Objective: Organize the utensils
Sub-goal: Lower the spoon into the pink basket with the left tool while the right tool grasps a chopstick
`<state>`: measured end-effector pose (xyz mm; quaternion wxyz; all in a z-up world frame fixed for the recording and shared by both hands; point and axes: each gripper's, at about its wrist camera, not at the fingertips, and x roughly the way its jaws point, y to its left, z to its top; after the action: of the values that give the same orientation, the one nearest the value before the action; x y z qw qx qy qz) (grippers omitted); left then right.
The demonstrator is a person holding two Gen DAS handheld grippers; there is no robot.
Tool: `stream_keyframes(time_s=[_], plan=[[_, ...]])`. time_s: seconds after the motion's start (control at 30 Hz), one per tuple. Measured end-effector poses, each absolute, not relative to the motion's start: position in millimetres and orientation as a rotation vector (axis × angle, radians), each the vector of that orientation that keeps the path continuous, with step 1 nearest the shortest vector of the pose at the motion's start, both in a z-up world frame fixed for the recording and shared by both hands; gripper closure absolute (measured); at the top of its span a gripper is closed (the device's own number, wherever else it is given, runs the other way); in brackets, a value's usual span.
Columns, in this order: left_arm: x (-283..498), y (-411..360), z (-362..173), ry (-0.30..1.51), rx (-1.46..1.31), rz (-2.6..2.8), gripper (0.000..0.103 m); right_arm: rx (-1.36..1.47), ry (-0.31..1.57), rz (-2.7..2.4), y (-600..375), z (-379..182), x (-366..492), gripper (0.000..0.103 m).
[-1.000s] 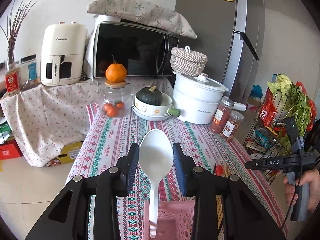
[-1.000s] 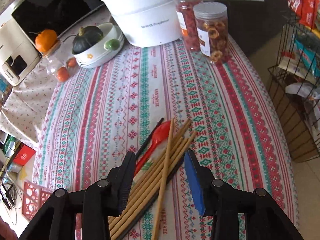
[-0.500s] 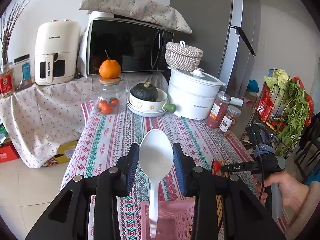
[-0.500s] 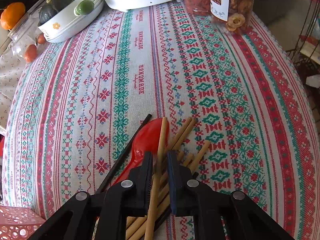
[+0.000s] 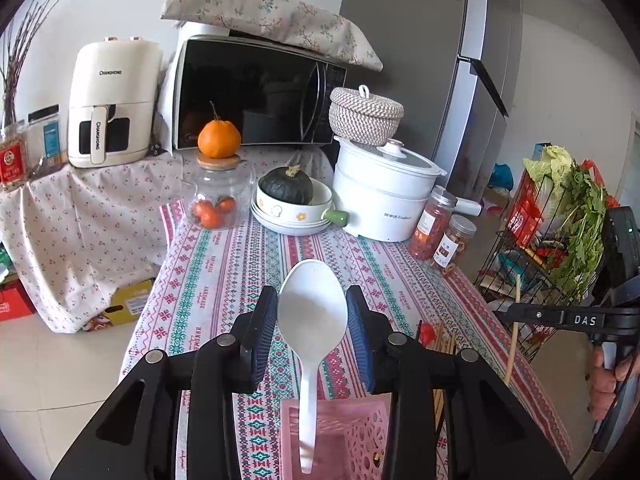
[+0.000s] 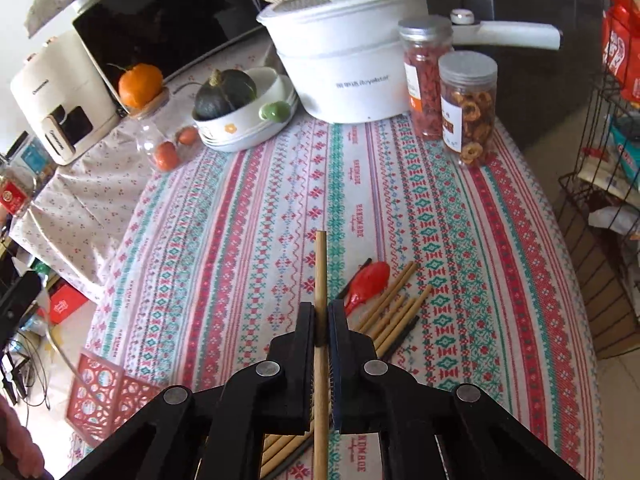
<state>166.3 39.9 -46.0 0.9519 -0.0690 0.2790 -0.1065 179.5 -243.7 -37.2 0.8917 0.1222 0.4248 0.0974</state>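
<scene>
My left gripper is open above a pink perforated basket. A white spoon stands between the jaws, its handle down in the basket; I cannot tell whether the pads touch it. My right gripper is shut on one wooden chopstick and holds it above the table. Several more wooden chopsticks, a red spoon and a black chopstick lie on the patterned tablecloth just right of it. The basket shows at lower left in the right wrist view.
At the table's far end stand a white pot, two snack jars, a bowl with a dark squash and a glass jar topped by an orange. A wire rack of vegetables stands right of the table.
My right gripper closed on one chopstick from the pile and lifted it off the table. My left gripper stayed open over the basket with the white spoon.
</scene>
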Motion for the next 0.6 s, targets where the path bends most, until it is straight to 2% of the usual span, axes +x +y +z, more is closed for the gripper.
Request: stream_keyframes(time_s=[0.03,0.1,0.17,0.4,0.6], plan=[[167.0,40.9,-45.9,0.582,-0.151,-0.222,0.058,0.253,0.859,0.214,-241.8,-29.2,171.9,0.099],[166.8,45.2,-43.9,0.604,-0.184,-0.218,0.039,0.245,0.819,0.239,-233.8,-15.1,159.4,0.099],[164.3,50.8,-39.2,0.612,-0.220,-0.212,0.030,0.244,0.783,0.267,-226.4,-1.2,149.6,0.099],[148.7,69.8,-20.6,0.687,-0.257,-0.175,0.021,0.248,0.659,0.366,-204.5,47.6,125.1,0.099],[139.5,87.4,-18.7,0.756,-0.267,-0.132,0.017,0.286,0.591,0.419,-189.5,68.2,120.7,0.099]])
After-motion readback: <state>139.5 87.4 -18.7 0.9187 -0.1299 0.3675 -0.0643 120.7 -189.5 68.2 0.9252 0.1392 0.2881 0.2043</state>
